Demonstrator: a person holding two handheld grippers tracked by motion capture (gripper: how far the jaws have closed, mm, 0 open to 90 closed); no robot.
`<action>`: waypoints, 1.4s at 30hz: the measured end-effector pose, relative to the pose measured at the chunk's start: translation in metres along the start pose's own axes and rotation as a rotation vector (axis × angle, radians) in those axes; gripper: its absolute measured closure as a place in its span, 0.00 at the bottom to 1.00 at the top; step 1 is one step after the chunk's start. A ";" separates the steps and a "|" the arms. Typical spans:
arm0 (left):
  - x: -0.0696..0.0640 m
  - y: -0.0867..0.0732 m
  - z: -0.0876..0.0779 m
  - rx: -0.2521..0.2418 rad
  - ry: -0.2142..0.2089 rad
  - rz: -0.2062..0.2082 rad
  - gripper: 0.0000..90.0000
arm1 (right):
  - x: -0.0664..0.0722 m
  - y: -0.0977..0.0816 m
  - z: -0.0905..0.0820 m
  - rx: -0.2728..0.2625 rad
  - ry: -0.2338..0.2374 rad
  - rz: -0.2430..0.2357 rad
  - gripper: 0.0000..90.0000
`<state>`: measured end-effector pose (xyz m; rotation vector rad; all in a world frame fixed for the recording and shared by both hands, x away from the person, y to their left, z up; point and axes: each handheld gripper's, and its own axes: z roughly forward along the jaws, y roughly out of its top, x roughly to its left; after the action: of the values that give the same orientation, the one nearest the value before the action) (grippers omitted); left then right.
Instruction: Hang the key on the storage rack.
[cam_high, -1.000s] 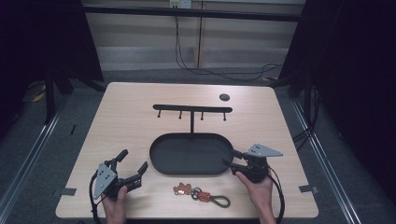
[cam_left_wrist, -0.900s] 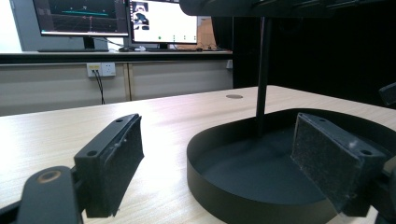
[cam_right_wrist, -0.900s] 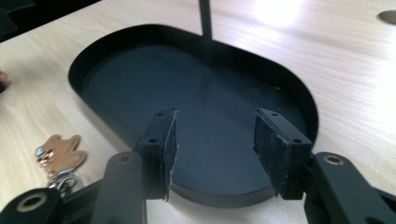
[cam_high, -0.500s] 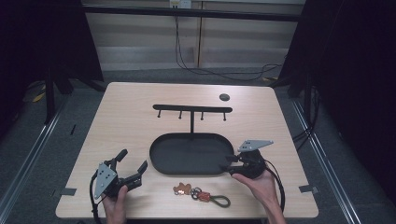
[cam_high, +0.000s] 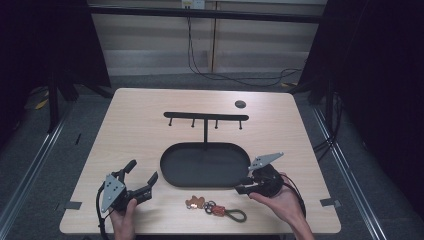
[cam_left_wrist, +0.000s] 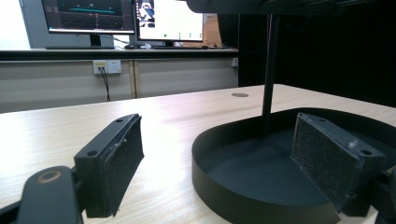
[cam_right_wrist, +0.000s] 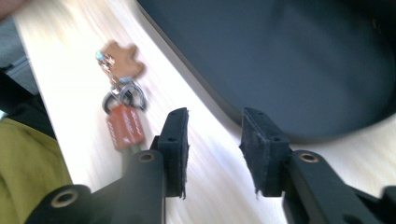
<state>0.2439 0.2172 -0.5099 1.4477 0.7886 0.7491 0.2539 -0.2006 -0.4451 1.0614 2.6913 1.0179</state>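
A keychain (cam_high: 215, 207) lies near the table's front edge: a brown gingerbread figure, metal rings, a red tag and a green loop. My right gripper (cam_high: 241, 186) hovers just right of it, by the front rim of the black oval tray (cam_high: 170, 177). In the right gripper view its jaws (cam_right_wrist: 215, 116) point at bare wood between the keychain (cam_right_wrist: 122, 93) and the tray (cam_right_wrist: 280, 56). They have just been closing, with nothing between them. My left gripper (cam_high: 142, 171) rests open at the front left, and its view looks over the tray wall (cam_left_wrist: 219, 196).
A black hook rack (cam_high: 206, 117) rises on a post (cam_left_wrist: 269, 70) from the tray's far side. A small dark disc (cam_high: 240, 104) sits at the table's back right. Monitors stand on a desk beyond the table. A yellow-green sleeve (cam_right_wrist: 28, 168) shows at the left of the right gripper view.
The right gripper has shifted slightly left and tipped down toward the keychain, and its jaws have narrowed. The left gripper has stayed put.
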 end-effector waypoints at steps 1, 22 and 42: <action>0.000 0.000 0.000 0.000 0.000 0.000 0.18 | 0.000 -0.001 0.001 0.019 0.017 0.007 0.73; 0.000 0.000 0.000 -0.002 -0.004 -0.001 0.18 | 0.002 -0.018 0.020 0.221 0.211 0.036 0.82; 0.000 0.000 0.000 0.004 -0.012 -0.002 0.18 | 0.010 -0.008 0.030 0.358 0.134 -0.097 0.89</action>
<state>0.2442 0.2171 -0.5098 1.4538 0.7831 0.7372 0.2507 -0.1818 -0.4715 0.9247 3.0802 0.6261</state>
